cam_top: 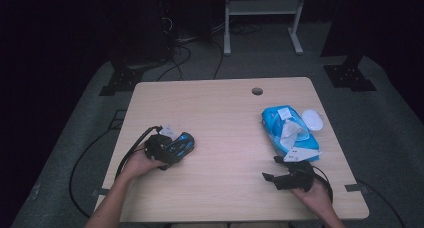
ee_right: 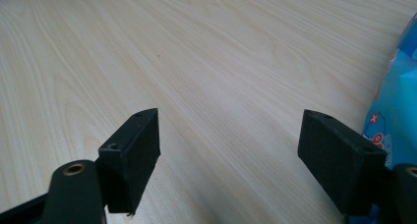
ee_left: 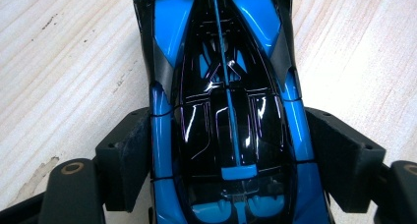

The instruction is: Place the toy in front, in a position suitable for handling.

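Straddling the toy car [ee_left: 226, 111] with my left claw [cam_top: 176, 147], I have one pad on each flank, level with the cabin. The left pad [ee_left: 129, 157] looks to be touching the blue side; whether the right one presses yet I cannot tell, so I would not call this a firm grip. The car sits on the table [cam_top: 225, 123], on the left half and well apart from the blue wipes pack [cam_top: 290, 133].

I judge the car light and stiff, a hard plastic shell with a glossy, slick finish, so the pads could slide along it if they close on a curve. The flanks beside the cabin look the straightest and widest, so that is the place to hold; the nose tapers and the thin fins look easy to snap. A moderate squeeze should do.

Farther from the car, my right claw [cam_top: 272, 169] rests low over the table just beside the near end of the wipes pack, jaws spread wide with nothing between them. A small white lid [cam_top: 313, 119] lies on the pack's far side.
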`<action>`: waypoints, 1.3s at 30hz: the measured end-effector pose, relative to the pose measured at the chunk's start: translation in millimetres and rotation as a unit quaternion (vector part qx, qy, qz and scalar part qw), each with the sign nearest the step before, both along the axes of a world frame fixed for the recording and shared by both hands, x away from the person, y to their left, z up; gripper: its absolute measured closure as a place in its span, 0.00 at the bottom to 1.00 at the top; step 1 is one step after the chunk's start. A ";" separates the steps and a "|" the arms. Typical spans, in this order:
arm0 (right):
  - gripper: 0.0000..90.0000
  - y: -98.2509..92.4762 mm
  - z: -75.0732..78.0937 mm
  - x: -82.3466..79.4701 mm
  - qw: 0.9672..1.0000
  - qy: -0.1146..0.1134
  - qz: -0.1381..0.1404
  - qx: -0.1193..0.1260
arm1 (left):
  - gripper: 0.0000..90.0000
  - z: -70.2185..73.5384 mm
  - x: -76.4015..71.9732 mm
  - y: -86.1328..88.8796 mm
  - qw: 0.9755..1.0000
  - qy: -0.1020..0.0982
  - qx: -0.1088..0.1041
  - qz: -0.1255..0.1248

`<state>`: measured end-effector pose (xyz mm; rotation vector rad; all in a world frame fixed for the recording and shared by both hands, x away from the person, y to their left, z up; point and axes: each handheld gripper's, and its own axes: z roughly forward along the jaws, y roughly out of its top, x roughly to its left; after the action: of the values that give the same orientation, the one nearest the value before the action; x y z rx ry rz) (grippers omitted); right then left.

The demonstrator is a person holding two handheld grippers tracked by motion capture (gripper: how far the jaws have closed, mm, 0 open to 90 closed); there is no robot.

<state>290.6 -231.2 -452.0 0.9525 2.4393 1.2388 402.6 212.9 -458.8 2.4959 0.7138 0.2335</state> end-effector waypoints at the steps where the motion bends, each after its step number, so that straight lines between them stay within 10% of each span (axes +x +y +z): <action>1: 0.25 0.0 0.0 0.0 1.000 0.000 0.000 0.000 | 0.26 0.1 0.0 0.1 1.000 0.000 0.000 0.001; 15: 0.26 0.4 1.6 -0.6 1.000 -0.005 -0.001 0.002 | 0.29 3.2 -1.6 -4.3 1.000 -0.009 0.020 0.005; 39: 0.25 -0.1 2.5 -0.1 1.000 -0.008 -0.002 0.004 | 0.29 12.6 -3.5 3.3 1.000 -0.018 -0.012 0.011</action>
<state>290.5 -231.2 -449.4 0.9449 2.4214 1.2518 399.1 216.2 -446.2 2.4563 0.7244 0.2746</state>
